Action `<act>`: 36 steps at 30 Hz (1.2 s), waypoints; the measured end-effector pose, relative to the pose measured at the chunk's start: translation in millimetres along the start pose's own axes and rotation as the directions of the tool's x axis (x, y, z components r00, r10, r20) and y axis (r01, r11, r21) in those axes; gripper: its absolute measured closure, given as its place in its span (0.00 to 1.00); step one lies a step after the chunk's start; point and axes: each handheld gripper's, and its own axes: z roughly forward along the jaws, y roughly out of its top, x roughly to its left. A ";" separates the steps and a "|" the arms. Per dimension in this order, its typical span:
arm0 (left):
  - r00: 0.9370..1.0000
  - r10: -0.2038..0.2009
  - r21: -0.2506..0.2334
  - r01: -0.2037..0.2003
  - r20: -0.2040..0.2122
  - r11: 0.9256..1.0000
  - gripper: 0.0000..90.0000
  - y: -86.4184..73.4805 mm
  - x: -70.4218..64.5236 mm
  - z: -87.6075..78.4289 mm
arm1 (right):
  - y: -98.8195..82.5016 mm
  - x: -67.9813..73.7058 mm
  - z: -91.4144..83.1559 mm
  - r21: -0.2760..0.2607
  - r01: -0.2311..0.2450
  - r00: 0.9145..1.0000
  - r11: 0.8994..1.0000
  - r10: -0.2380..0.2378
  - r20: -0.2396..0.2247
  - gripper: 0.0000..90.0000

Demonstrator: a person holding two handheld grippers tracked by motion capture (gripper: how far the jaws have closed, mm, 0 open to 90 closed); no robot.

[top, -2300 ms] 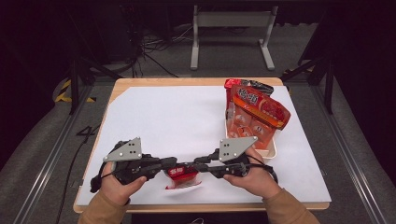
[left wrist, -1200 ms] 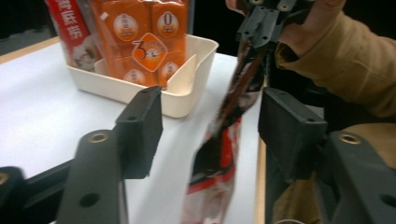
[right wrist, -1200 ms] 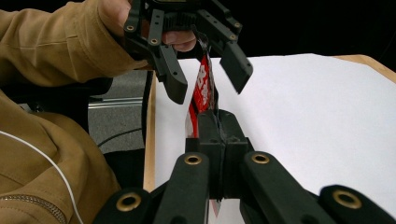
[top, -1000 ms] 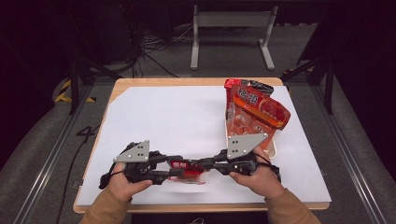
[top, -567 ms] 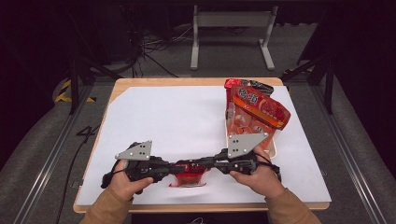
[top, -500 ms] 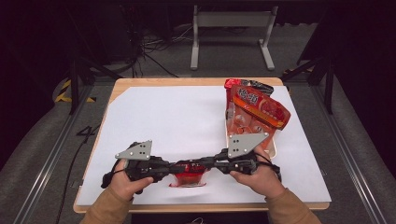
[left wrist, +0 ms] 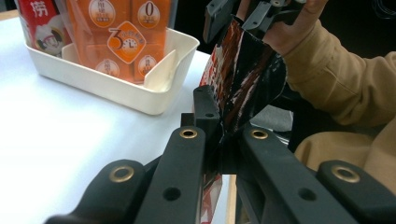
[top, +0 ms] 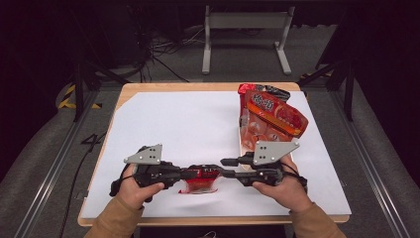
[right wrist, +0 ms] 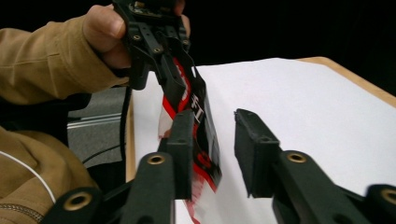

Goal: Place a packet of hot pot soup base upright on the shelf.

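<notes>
Now packet (top: 200, 177) in left gripper (top: 190, 173)

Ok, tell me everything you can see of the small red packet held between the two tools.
The packet is a small, glossy plastic pouch, red and black with white print and a clear edge. It hangs upright above the white table cover near the front edge. The left tool is clamped shut on one end. The right tool has just been opening; one jaw still lies against the packet, the other stands clear.
</notes>
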 end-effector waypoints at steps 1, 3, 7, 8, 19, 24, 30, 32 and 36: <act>1.000 0.002 -0.002 -0.002 0.001 1.000 1.00 0.8 0.6 0.3 | -0.9 -0.3 -3.0 -0.002 -0.003 1.000 1.000 0.003 0.011 0.73; 1.000 -0.001 -0.005 0.001 -0.003 1.000 1.00 2.5 1.3 1.3 | -3.8 -1.5 -10.6 -0.009 -0.011 0.999 1.000 0.011 0.034 0.71; 1.000 -0.019 0.004 0.019 -0.025 1.000 1.00 8.7 4.9 4.6 | -13.5 -4.0 -31.1 -0.035 -0.028 0.993 0.999 0.032 0.117 0.66; 0.999 -0.017 0.002 0.017 -0.028 1.000 1.00 10.4 5.9 5.7 | -15.7 -4.4 -35.5 -0.035 -0.034 0.991 0.999 0.038 0.131 0.65; 1.000 0.003 -0.032 -0.004 -0.025 0.999 1.00 33.9 13.6 14.7 | -41.9 -11.7 -81.1 -0.025 -0.081 0.961 0.996 0.085 0.263 0.60; 0.999 0.034 -0.038 -0.035 -0.013 0.999 1.00 50.2 16.2 23.4 | -60.4 -16.1 -101.8 -0.032 -0.110 0.939 0.993 0.114 0.323 0.59; 0.998 0.055 -0.040 -0.056 -0.018 0.998 1.00 68.3 17.7 36.3 | -80.4 -21.7 -117.9 -0.029 -0.155 0.915 0.988 0.154 0.373 0.59; 0.998 0.063 -0.040 -0.064 -0.016 0.997 1.00 72.8 18.4 39.0 | -82.1 -22.2 -119.8 -0.028 -0.161 0.911 0.987 0.160 0.379 0.59; 0.997 0.077 -0.046 -0.077 -0.005 0.996 1.00 86.0 20.0 48.1 | -90.6 -25.6 -134.2 -0.039 -0.209 0.881 0.977 0.205 0.427 0.60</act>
